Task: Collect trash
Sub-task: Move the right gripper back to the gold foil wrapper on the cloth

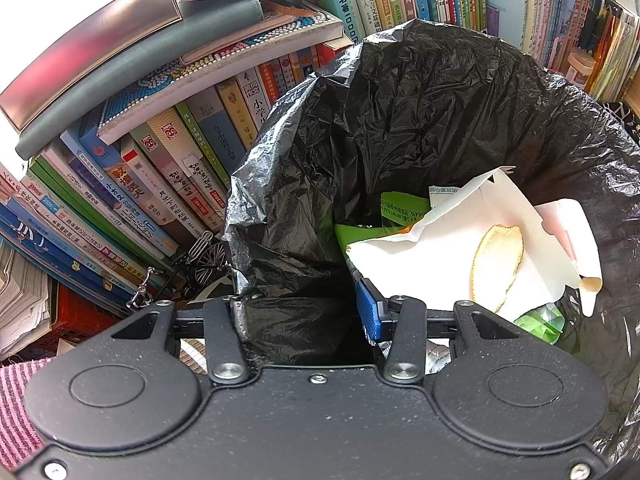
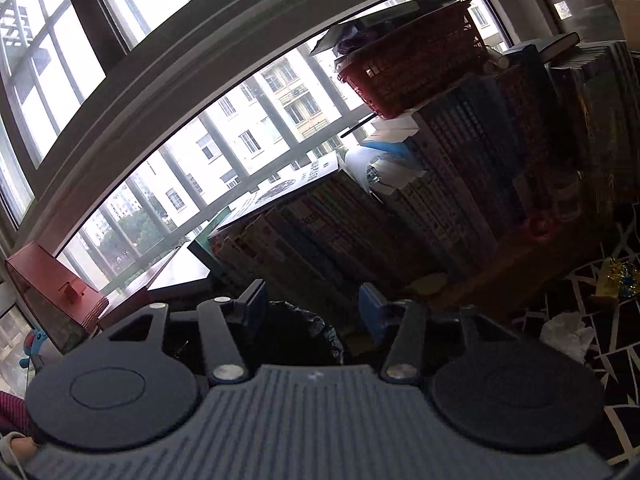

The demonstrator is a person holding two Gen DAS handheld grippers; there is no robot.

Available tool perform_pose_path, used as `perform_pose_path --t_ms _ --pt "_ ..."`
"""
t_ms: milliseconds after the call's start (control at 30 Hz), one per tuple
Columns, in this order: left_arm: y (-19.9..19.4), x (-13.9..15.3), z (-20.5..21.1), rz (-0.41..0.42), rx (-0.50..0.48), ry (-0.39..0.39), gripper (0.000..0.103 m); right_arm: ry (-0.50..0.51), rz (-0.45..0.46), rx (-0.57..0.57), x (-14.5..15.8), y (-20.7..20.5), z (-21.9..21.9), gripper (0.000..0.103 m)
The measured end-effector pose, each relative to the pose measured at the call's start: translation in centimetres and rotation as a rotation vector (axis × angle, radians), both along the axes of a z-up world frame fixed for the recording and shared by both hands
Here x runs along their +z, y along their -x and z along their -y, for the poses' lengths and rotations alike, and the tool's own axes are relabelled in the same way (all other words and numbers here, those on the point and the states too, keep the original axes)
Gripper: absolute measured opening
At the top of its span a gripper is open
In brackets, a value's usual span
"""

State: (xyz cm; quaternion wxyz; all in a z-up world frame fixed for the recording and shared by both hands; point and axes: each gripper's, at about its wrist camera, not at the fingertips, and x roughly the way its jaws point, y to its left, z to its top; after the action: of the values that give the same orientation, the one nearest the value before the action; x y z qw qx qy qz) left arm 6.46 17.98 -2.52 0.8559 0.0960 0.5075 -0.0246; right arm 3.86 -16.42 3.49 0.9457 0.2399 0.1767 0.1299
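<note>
Trash bag [image 1: 400, 128] rim pinched in left gripper [image 1: 304, 312]; right gripper [image 2: 312, 312] spread, empty.

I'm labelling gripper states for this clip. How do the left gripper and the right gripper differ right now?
The left gripper is clamped on the black trash bag's rim; the right gripper has nothing between its fingers. The left points down into the bag, at a peel on a white carton; the right faces stacked books and a window. Both have blue pads.
</note>
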Motion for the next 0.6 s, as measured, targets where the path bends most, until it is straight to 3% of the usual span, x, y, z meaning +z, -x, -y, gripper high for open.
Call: perform_pose_path --t_ms 333,600 --pt "0.0 0.0 0.0 0.000 0.000 0.000 0.043 0.009 -0.103 -0.181 -3.6 -1.7 3.3 0.077" --pt "0.0 0.0 -0.1 0.000 0.000 0.000 0.043 0.134 -0.319 -0.335 -10.7 -4.5 5.7 0.078"
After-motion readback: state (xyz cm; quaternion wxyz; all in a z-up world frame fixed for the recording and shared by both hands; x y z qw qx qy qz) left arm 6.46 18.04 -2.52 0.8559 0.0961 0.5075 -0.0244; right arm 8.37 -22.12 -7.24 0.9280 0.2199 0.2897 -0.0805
